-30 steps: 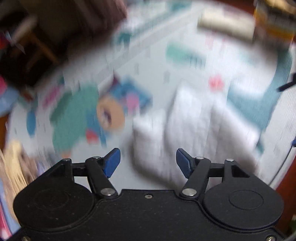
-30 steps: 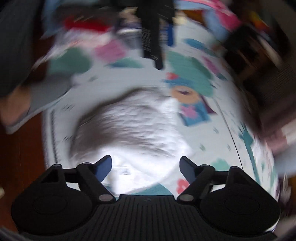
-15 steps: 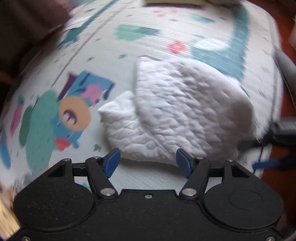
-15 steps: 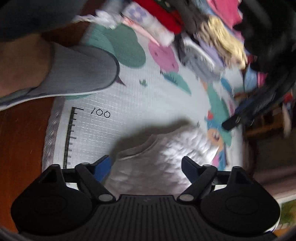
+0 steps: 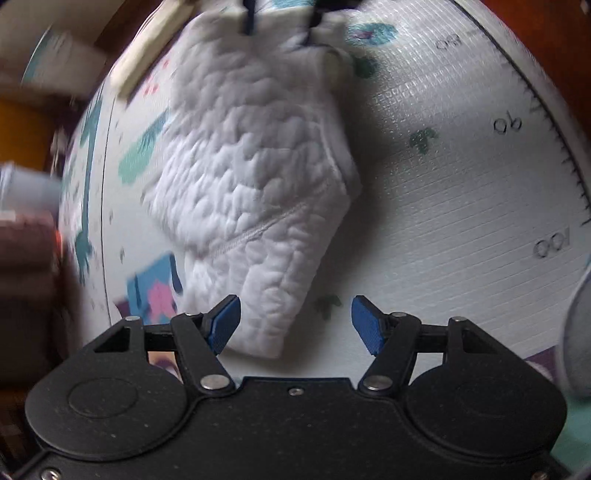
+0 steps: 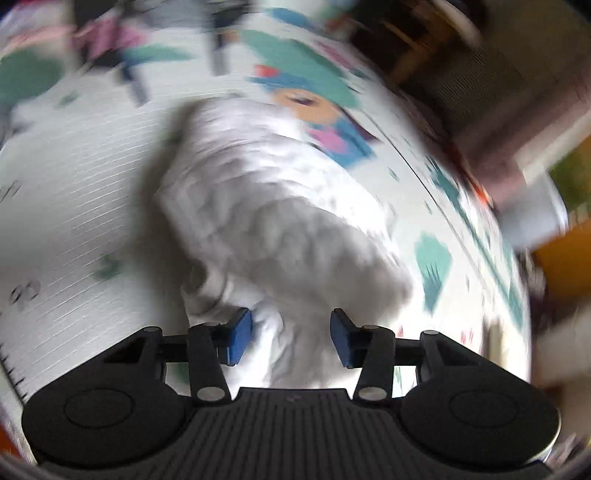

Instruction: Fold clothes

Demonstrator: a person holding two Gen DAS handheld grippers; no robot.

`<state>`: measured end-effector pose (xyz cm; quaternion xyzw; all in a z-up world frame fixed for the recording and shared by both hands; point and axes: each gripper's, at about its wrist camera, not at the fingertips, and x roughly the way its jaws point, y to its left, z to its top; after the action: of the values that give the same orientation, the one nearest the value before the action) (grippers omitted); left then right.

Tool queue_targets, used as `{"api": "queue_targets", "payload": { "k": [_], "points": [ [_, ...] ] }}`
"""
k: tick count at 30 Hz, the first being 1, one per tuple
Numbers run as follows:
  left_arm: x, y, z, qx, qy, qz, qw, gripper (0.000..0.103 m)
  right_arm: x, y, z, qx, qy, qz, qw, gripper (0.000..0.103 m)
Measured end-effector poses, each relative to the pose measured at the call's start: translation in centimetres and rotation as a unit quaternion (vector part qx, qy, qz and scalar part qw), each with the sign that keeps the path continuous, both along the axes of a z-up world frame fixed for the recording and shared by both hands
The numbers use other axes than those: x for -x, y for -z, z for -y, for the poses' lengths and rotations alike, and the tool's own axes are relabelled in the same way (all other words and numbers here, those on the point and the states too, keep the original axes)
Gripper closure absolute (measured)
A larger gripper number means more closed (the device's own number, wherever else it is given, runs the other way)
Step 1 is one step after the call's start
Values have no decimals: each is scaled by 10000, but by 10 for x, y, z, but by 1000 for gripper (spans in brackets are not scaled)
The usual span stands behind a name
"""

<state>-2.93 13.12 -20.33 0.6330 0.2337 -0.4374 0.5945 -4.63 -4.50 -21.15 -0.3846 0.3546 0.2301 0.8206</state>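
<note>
A white quilted garment [image 5: 251, 177] lies on a patterned play mat [image 5: 443, 206], stretched away from my left gripper. My left gripper [image 5: 295, 323] hangs open just above the near corner of the garment; the cloth lies by its left pad and nothing is gripped. At the far end, the dark fingers [image 5: 249, 18] of my right gripper stand over the cloth. In the blurred right wrist view, the garment [image 6: 280, 221] runs in between the jaws of my right gripper [image 6: 290, 334]. Those jaws are closing, with a gap still showing at the pads.
The mat carries printed ruler marks [image 5: 550, 243] along its right side, with brown wooden floor beyond. A grey slipper [image 5: 576, 325] sits at the right edge of the left wrist view. Blurred furniture and boxes [image 6: 498, 110] line the mat's far side.
Both grippers have dropped towards the garment. The left one rolled, so the garment now runs lengthwise ahead of it. The right jaws have narrowed around the garment's end.
</note>
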Motion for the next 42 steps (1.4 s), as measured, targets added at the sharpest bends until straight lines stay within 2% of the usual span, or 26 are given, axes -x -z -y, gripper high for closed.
{"api": "queue_targets", "payload": {
  "k": [3, 5, 7, 9, 12, 14, 16, 17, 18, 19, 20, 21, 23, 24, 27, 29, 30, 31, 32, 33, 34, 36, 38, 40, 42],
  "points": [
    [-5, 11, 10, 5, 185, 178, 9997, 37, -10, 2, 20, -225, 259, -103, 9994, 57],
    [-3, 18, 17, -12, 459, 150, 9988, 37, -10, 5, 29, -291, 294, -132, 9991, 57],
    [3, 28, 22, -75, 882, 189, 9959, 37, -1, 7, 34, -338, 113, -89, 9993, 57],
    [4, 36, 27, -114, 1089, 246, 9937, 37, 15, 8, 37, -205, -285, -15, 9994, 55],
    [5, 48, 34, -172, 1333, 409, 9901, 37, 38, 20, 29, 59, -946, 100, 9954, 42],
    [2, 53, 40, -200, 1472, 567, 9873, 36, 48, 28, 19, 237, -1303, 240, 9909, 37],
    [1, 53, 40, -132, 1553, 727, 9851, 33, 54, 36, 8, 464, -1594, 352, 9855, 18],
    [1, 52, 39, -93, 1594, 820, 9838, 34, 54, 44, 4, 663, -1680, 415, 9827, 19],
    [0, 52, 38, -54, 1636, 913, 9823, 34, 52, 49, 2, 785, -1718, 411, 9811, 23],
    [0, 51, 37, 0, 1648, 1028, 9810, 34, 48, 53, 0, 831, -1704, 360, 9812, 43],
    [1, 51, 34, 60, 1648, 1152, 9796, 34, 41, 52, 1, 719, -1563, 226, 9848, 57],
    [1, 50, 32, 110, 1621, 1274, 9784, 33, 33, 48, 4, 555, -1347, 98, 9893, 75],
    [1, 49, 30, 155, 1581, 1340, 9782, 33, 16, 38, 7, 271, -1061, -15, 9940, 84],
    [1, 50, 29, 137, 1612, 1402, 9768, 33, 8, 30, 9, 113, -950, -33, 9954, 93],
    [-2, 55, 32, 26, 1733, 1529, 9729, 33, -20, 2, 18, -554, -355, -128, 9977, 94],
    [-6, 56, 36, 27, 1790, 1639, 9701, 32, -36, -18, 29, -1020, 9, -167, 9946, 94],
    [-11, 53, 39, 13, 1692, 1602, 9725, 32, -44, -29, 34, -1251, 191, -186, 9918, 94],
    [-17, 48, 44, -9, 1542, 1524, 9762, 41, -52, -39, 39, -1482, 373, -205, 9880, 95],
    [-24, 41, 48, -21, 1351, 1403, 9808, 71, -58, -49, 44, -1678, 507, -229, 9842, 95],
    [-33, 30, 55, -61, 1145, 1333, 9844, 86, -62, -56, 49, -1816, 552, -282, 9814, 95],
    [-45, 15, 64, -53, 916, 1253, 9879, 93, -67, -63, 54, -1927, 572, -349, 9790, 95],
    [-73, -30, 81, 218, 122, 787, 9966, 95, -77, -76, 64, -2010, 494, -412, 9775, 95],
    [-101, -81, 93, 615, -719, 322, 9950, 95, -89, -100, 75, -2008, 357, -429, 9780, 95],
    [-122, -136, 96, 1126, -1402, 206, 9835, 96, -105, -131, 87, -2025, 268, -368, 9782, 95],
    [-134, -186, 95, 1657, -1959, 76, 9665, 96, -120, -163, 99, -2044, 182, -298, 9783, 95]
  ]
}}
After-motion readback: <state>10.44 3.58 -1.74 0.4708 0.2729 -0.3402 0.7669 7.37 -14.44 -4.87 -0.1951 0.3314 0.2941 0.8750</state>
